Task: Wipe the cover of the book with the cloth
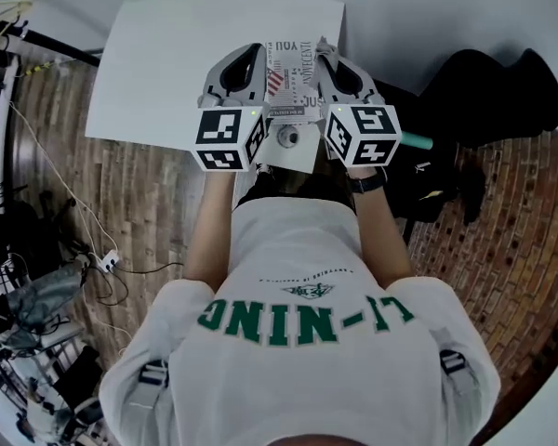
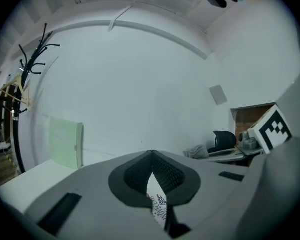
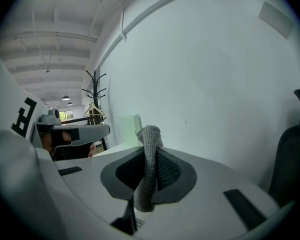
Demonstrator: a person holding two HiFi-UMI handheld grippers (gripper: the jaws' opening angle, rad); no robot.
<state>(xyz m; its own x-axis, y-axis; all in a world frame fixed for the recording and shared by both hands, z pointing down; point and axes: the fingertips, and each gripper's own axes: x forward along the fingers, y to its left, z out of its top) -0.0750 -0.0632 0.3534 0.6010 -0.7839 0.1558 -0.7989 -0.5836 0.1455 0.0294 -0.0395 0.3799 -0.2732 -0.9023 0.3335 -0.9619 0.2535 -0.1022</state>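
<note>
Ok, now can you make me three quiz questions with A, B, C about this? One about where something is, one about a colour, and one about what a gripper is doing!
1. Where is the book?
A on the floor
B between the left gripper and the right gripper
C on a black chair

2. What colour is the cloth?
A red
B yellow
C grey

3. What is the left gripper doing?
A shut on the book
B open and empty
C shut on the cloth

Answers:
1 B: the head view shows the book between the two grippers, over the white table.
2 C: the right gripper pinches a grey knit strip.
3 A: its jaws close on the book's edge.
</note>
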